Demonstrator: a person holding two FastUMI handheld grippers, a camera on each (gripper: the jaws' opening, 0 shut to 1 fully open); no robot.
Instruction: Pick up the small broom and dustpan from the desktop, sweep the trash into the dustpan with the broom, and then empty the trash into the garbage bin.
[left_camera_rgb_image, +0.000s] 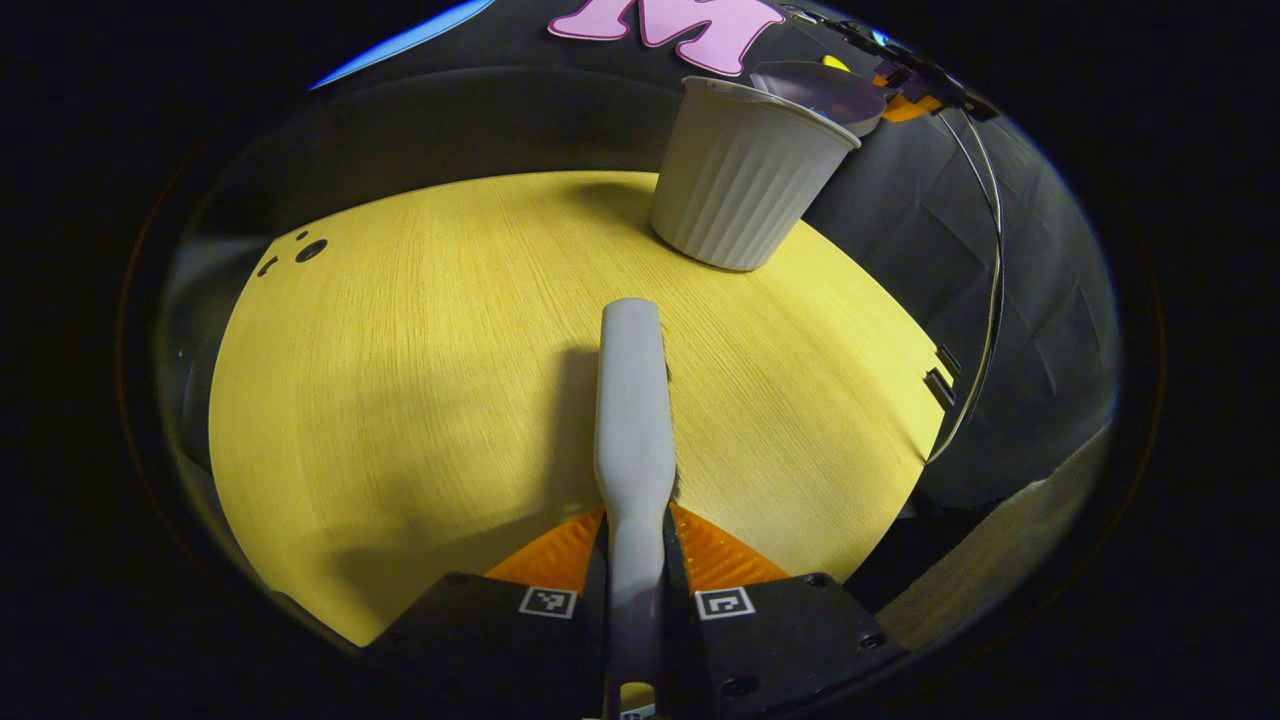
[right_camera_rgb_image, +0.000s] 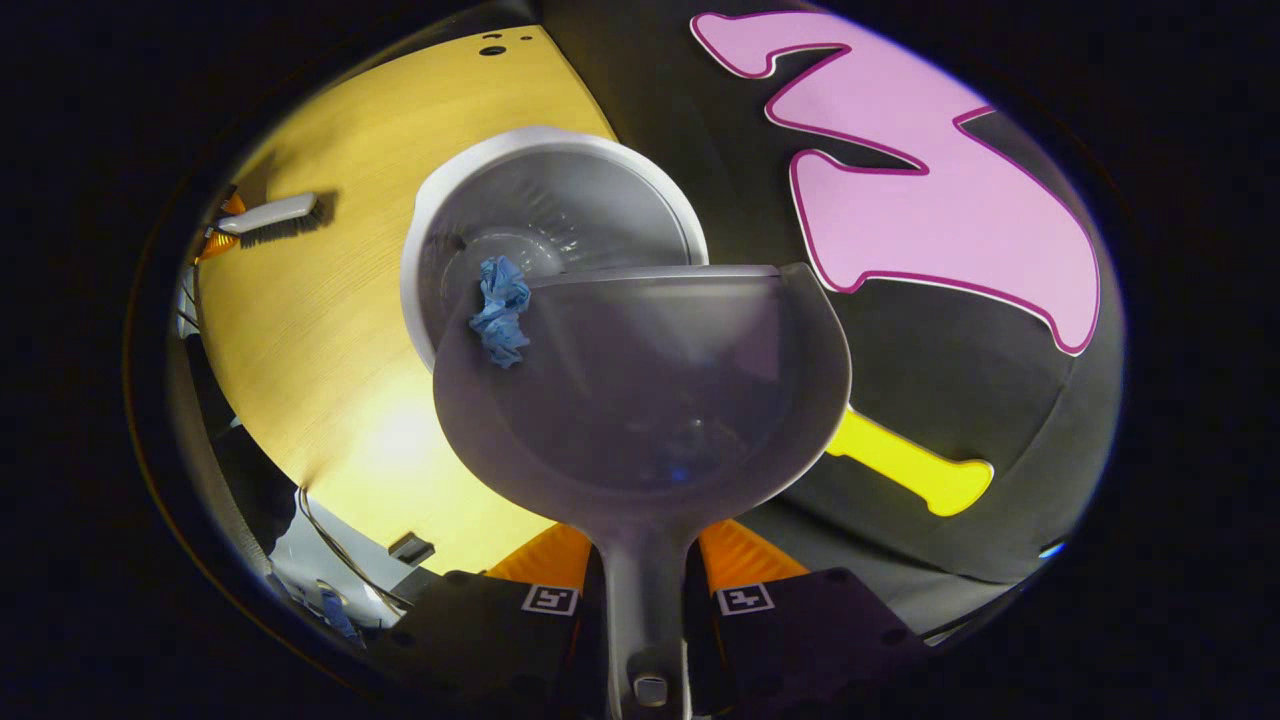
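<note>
At nine o'clock in my right gripper view, the small broom lies low over the desktop, parked clear of the pour; my left gripper is clamped on its handle. Toward twelve, the garbage bin gapes. At centre, my right gripper pinches the dustpan, its lip over the rim, so the blue trash can slide in.

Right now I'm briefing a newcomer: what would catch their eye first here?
The blue crumpled trash at the dustpan lip, tipping over the white garbage bin in the right gripper view. Next, the broom clamped in the left gripper above the yellow desktop.
</note>
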